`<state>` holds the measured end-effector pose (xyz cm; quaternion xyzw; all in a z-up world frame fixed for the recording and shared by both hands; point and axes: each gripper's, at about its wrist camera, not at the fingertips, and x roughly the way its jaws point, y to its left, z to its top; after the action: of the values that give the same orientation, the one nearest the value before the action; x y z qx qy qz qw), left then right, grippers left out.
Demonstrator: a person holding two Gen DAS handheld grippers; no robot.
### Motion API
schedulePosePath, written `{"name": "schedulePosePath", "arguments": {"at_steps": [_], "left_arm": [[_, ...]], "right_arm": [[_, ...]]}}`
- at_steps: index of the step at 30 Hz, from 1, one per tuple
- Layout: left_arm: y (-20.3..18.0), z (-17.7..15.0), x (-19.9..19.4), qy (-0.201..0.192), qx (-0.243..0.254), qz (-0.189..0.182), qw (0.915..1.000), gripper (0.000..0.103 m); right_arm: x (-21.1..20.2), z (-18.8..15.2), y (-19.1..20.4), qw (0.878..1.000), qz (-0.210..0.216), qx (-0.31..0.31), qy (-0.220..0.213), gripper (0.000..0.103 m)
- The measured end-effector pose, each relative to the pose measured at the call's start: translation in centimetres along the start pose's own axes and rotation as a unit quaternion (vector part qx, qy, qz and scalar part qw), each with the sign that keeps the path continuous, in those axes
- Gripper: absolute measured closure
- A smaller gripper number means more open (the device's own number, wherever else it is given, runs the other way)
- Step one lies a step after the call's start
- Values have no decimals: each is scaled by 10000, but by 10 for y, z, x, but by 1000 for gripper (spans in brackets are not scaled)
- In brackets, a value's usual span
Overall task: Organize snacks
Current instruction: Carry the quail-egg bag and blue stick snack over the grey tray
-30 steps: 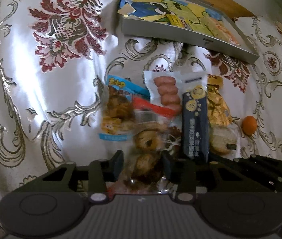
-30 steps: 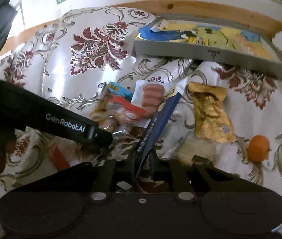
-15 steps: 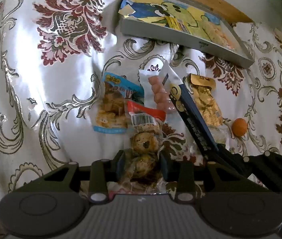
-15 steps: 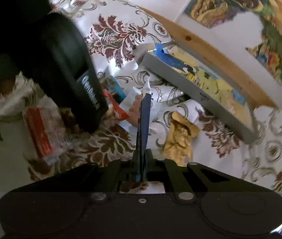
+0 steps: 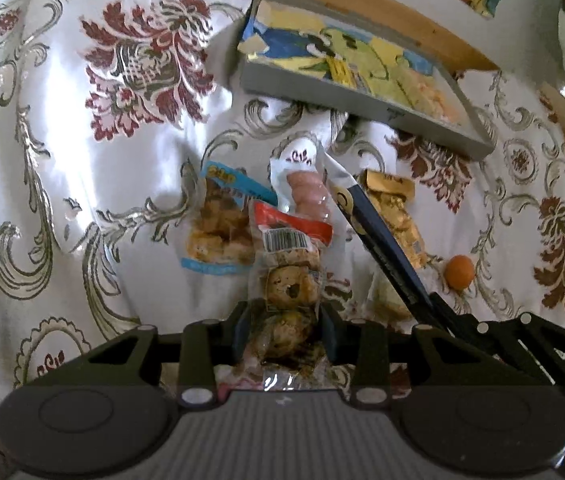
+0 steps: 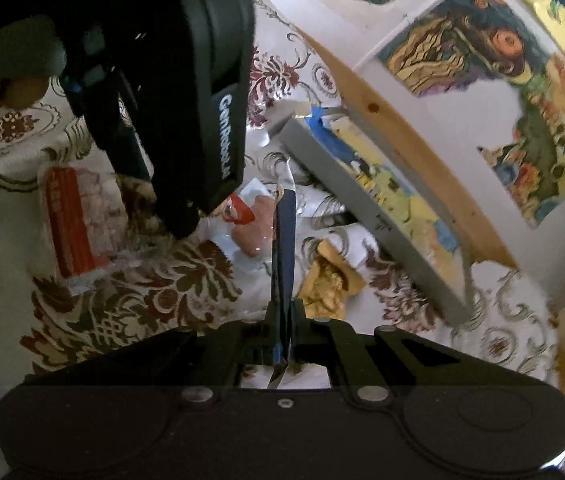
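Right up close, the left tool (image 5: 284,332) has its two fingers pressed in on the near end of a clear packet of braised pieces (image 5: 288,280), the packet's red-banded top with the barcode pointing away over the cloth. That low grip on one end looks chosen so the packet hangs or slides free of the pile rather than dragging its neighbours.

Beside it, the right tool (image 6: 282,334) is clamped narrow on the bottom edge of a long dark blue packet (image 6: 284,236), held edge-on and tilted up off the cloth, its white crimped tip high. In the left view that same dark blue packet slants across in front of the gold wrapper (image 5: 396,216). Lifting it clear seems to be the point: it frees what lies beneath.

Further out on the patterned tablecloth (image 5: 62,128) lie a blue-edged packet of fried pieces (image 5: 218,236), a sausage packet (image 5: 306,192) and, off to the side and apart, a small orange fruit (image 5: 458,272).

Farthest back sits the shallow grey tray (image 5: 346,96) with a cartoon-printed floor, against the wooden desk edge. It's empty of snacks, and my read is that's where both packets are bound.
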<state>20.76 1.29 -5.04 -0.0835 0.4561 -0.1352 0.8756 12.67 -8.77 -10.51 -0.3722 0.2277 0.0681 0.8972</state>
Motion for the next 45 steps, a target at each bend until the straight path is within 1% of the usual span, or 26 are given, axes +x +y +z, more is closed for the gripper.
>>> {"name": "schedulePosePath", "arguments": {"at_steps": [5, 12, 15, 19, 23, 27, 30, 37, 41, 45], "left_arm": [[-3, 0, -8, -237, 19, -76, 9997, 63], [-6, 1, -15, -453, -31, -182, 9988, 63], [-6, 3, -18, -596, -25, -170, 9981, 63], [-11, 6, -24, -888, 127, -83, 9959, 63], [-16, 16, -27, -1131, 134, -128, 9934, 63], [-23, 42, -27, -1329, -143, -209, 9908, 63], [-28, 66, -26, -1663, -125, -222, 9857, 63], [-27, 141, -5, -2159, -235, -125, 9760, 63], [-30, 180, 21, -2215, -394, -83, 9743, 63], [-32, 205, 47, -2164, -426, 39, 9754, 63]], "right_arm": [[-6, -3, -1, 9993, -297, -205, -87, 100], [-13, -2, -13, 9962, -710, -422, -271, 100], [-15, 2, -25, 9954, -812, -392, -337, 100], [-16, 7, -36, 9939, -920, -428, -432, 100], [-12, 15, -46, 9916, -975, -571, -624, 100], [5, 27, -63, 9882, -1056, -721, -841, 100], [25, 36, -79, 9867, -1148, -673, -930, 100], [81, 54, -116, 9851, -1300, -385, -1059, 100], [115, 61, -134, 9858, -1310, -104, -1042, 100], [145, 64, -145, 9878, -1205, 20, -984, 100]]}}
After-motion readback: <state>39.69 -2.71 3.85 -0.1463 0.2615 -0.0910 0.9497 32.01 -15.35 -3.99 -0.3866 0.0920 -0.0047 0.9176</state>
